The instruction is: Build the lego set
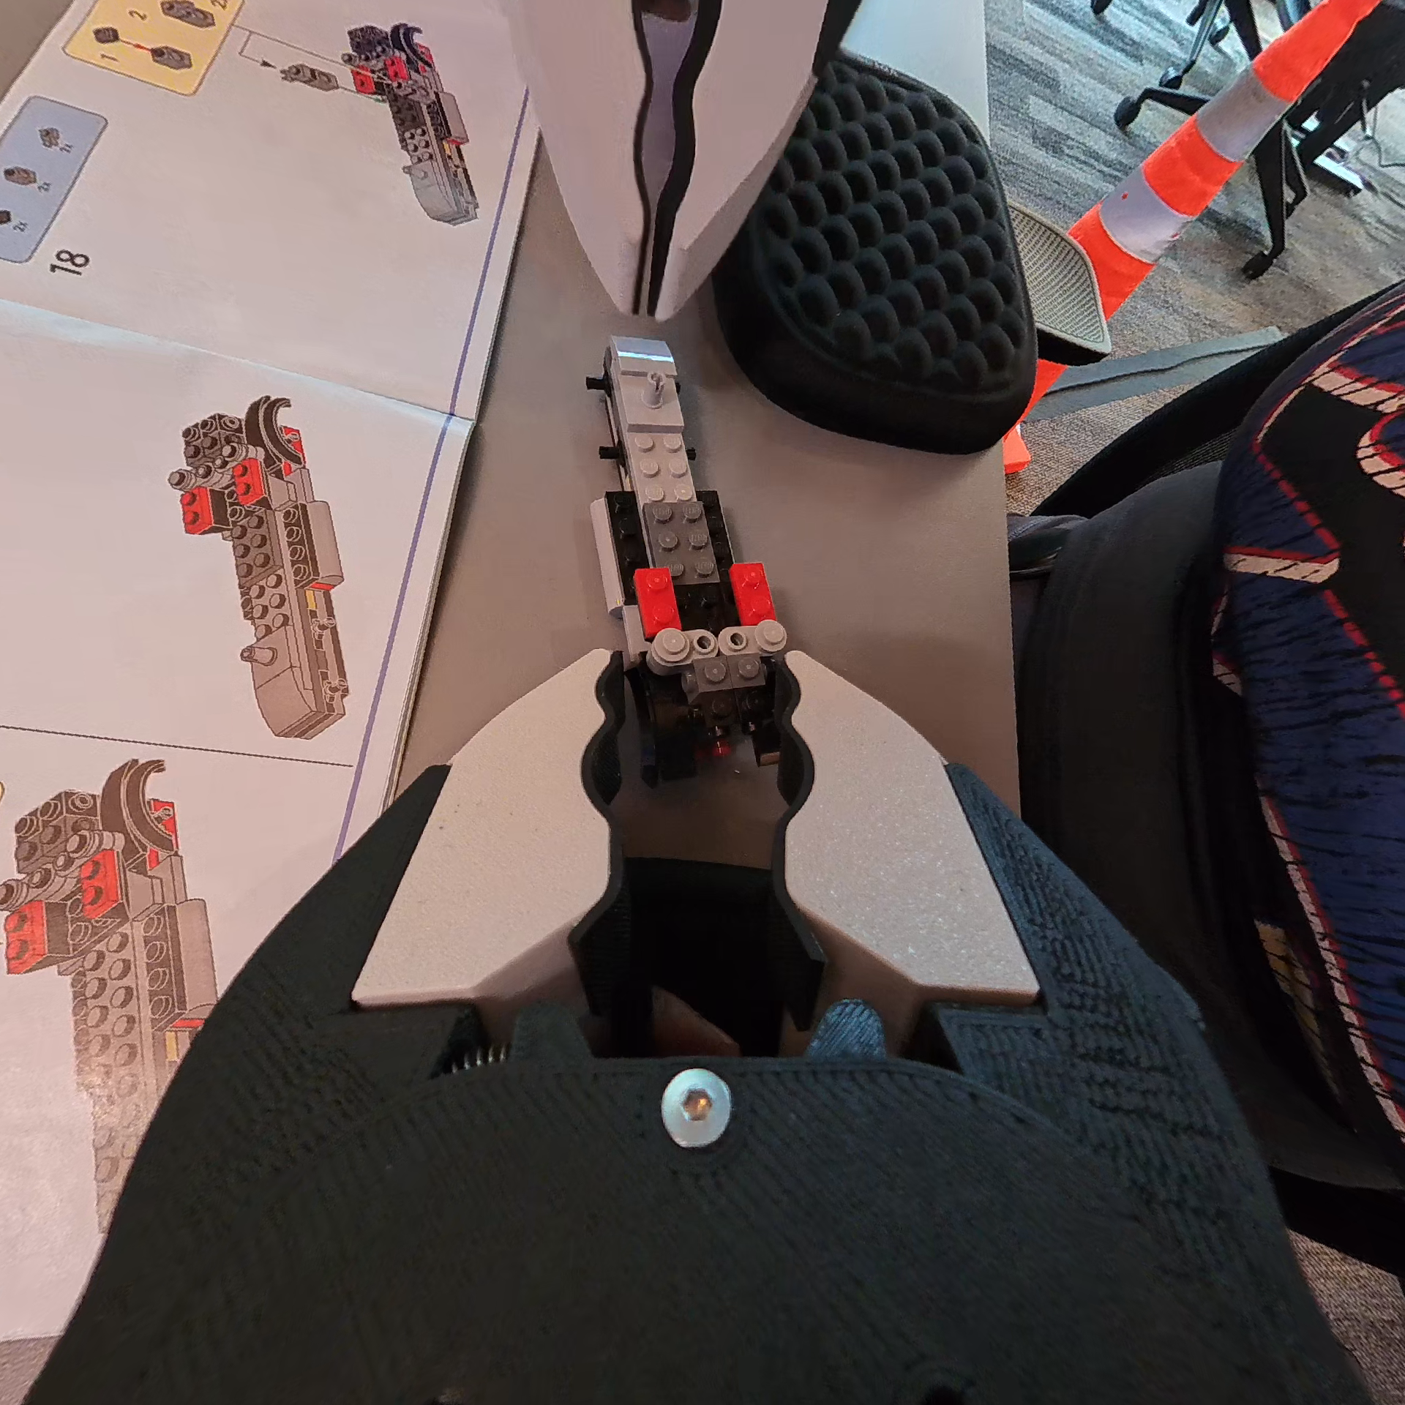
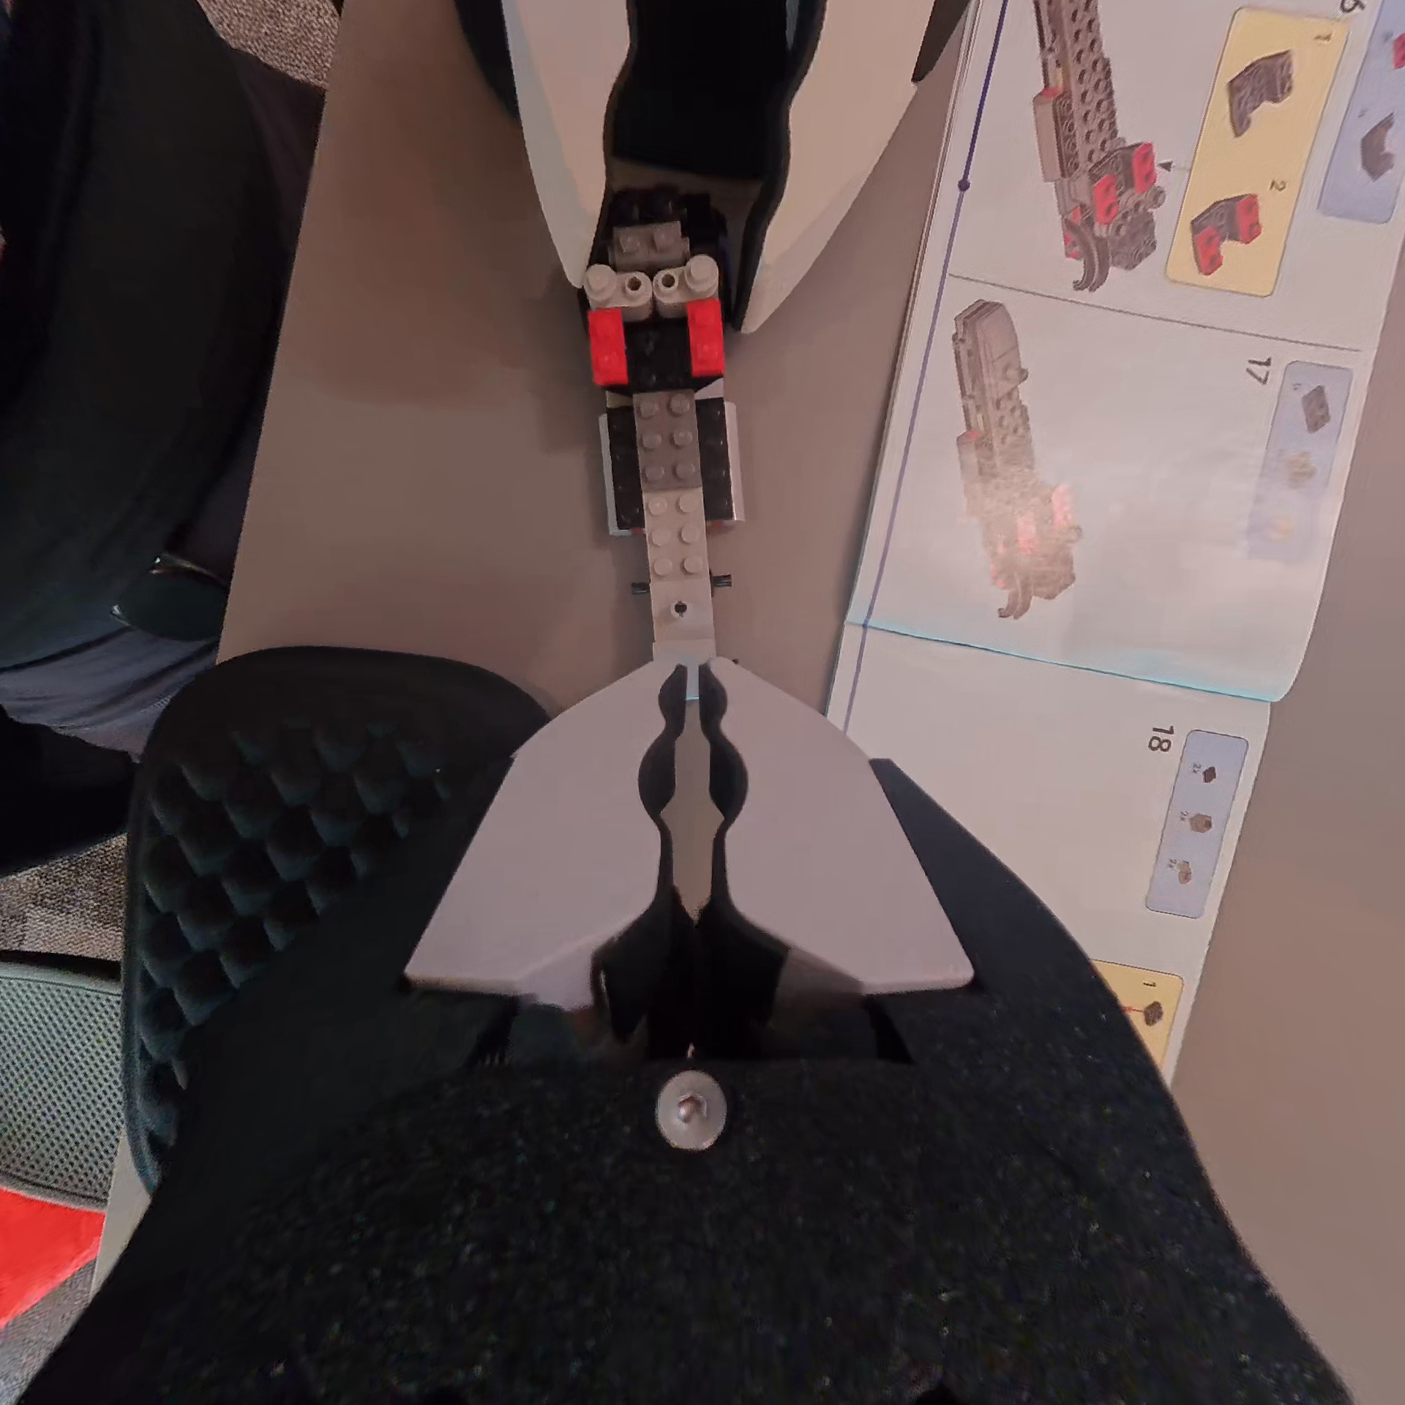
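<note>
1. Grey, black and red lego model [image 1: 677,547] lies long on the bench [image 1: 874,608], beside the open instruction booklet [image 1: 228,456].
2. The left hand-held gripper [image 1: 703,669] squeezes its thick end.
3. The right hand-held gripper [image 2: 693,669] pinches its thin grey tip.

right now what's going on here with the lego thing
A long grey, black and red lego model lies on the table, held at both ends. The left claw straddles its bulky red-and-black end, and the right claw pinches the thin grey tip. The instruction booklet lies open alongside.
</note>
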Demonstrator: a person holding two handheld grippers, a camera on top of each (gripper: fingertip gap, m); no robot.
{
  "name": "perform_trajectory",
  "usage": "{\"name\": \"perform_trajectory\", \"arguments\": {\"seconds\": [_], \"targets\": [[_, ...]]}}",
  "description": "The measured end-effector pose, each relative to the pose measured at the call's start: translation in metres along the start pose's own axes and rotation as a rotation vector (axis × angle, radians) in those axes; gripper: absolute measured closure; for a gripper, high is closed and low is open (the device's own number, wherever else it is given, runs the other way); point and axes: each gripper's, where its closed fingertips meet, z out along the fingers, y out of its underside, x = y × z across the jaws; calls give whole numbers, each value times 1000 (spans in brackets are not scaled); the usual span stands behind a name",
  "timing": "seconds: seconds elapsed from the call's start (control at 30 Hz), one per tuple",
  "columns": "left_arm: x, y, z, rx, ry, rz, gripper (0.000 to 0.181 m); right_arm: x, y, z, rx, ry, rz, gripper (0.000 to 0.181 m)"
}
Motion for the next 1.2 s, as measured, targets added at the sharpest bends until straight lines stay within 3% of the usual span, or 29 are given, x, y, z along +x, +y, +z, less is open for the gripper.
{"name": "perform_trajectory", "arguments": {"seconds": [0.5, 0.83, 1.2], "targets": [[0, 0, 0, 0, 3, -2, 144, -1, 9, 10, -55, -12, 0, 178], [1, 1, 1, -11, 9, 6, 143, -2, 8, 10, -109, 77, -15, 180], [4, 3, 2, -22, 21, 21, 144, 1, 5, 11, -210, 25, -17, 181]]}}
